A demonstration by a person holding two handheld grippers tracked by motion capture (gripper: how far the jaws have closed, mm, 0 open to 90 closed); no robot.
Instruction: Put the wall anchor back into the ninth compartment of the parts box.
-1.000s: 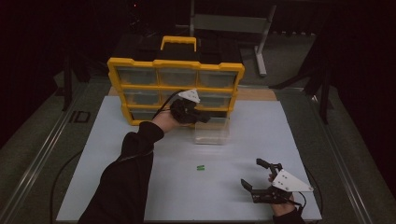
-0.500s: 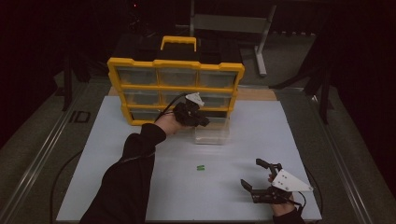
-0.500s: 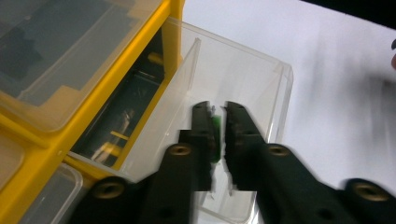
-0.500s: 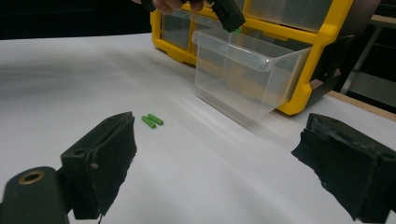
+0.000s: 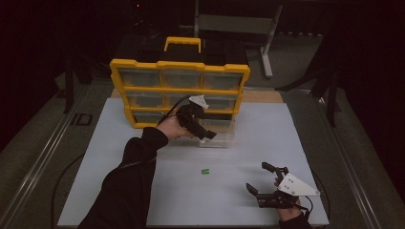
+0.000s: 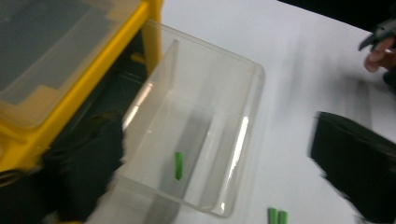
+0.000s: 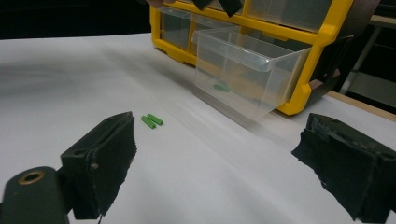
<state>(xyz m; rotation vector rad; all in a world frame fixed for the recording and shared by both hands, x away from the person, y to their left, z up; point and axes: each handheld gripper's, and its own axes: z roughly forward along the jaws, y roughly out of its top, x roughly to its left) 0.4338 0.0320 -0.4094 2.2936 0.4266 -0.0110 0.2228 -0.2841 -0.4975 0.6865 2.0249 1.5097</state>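
Pegs: one green peg (image 6: 178, 165) lies in clear drawer (image 6: 201, 140) pulled from yellow organizer (image 5: 179, 90); two more pegs (image 5: 205, 171) lie side by side on white mat (image 5: 267, 138), well apart from drawer. Left gripper (image 5: 210, 134) over drawer, jaws just been opening, nothing between them. Right gripper (image 5: 265, 183) released, empty, resting near mat's front edge. I judge pegs light, stiff, prone to roll; pinch across middle. Mat pair's long axes run parallel, toward drawer.
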